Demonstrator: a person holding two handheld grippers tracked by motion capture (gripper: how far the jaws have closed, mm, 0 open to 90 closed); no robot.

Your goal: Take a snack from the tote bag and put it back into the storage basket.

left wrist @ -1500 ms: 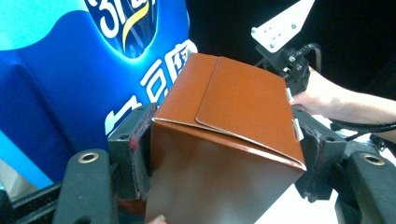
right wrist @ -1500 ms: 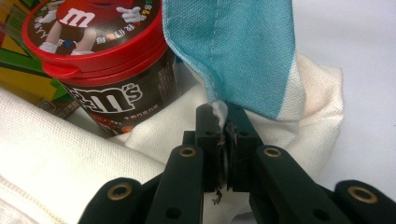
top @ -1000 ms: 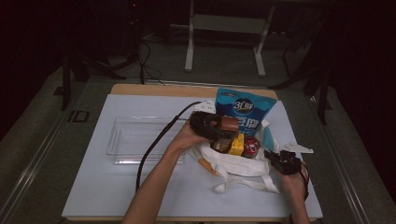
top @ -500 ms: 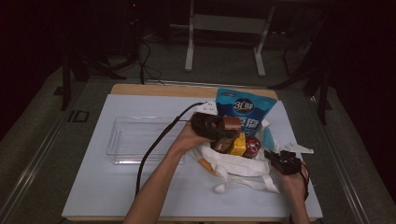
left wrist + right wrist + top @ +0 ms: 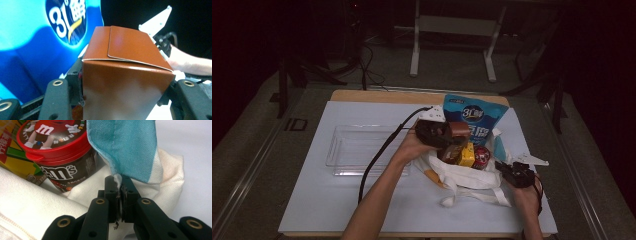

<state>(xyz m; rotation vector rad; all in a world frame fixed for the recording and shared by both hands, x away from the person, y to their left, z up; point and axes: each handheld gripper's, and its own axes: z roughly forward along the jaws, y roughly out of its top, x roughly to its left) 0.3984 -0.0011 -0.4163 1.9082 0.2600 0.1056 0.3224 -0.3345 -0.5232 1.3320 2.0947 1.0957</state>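
- The brown box (image 5: 125, 75) sits between the fingers of the left gripper (image 5: 439, 134), raised over the open mouth of the white cloth bag (image 5: 462, 176) at the right of the table (image 5: 312, 210). The fingers have just been closing and now press on the box's two side walls.
- Handling, as a judgement: the box is glossy folded card, so likely light and fairly stiff, but smooth enough to slide and thin enough to dent. The flat side walls below the tucked top flap are the sound place to hold; the flap itself would probably lift or bend.
- The right gripper (image 5: 120, 195) has its fingers pressed together, pinching the bag's rim where white cloth meets a blue-green lining. The cloth is soft and limp, and it should hold its shape only while pinched.
- No writing can be read on the brown box.
- The blue pouch (image 5: 37, 50) behind it carries a large "31" in a dark round badge beside a character too cropped to read.
- The candy tub (image 5: 57, 155) in the bag has a red lid with a cartoon figure marked "m", and "m&m's" on its dark wall.
- A yellow carton (image 5: 467, 155) beside the tub has print too small to read.
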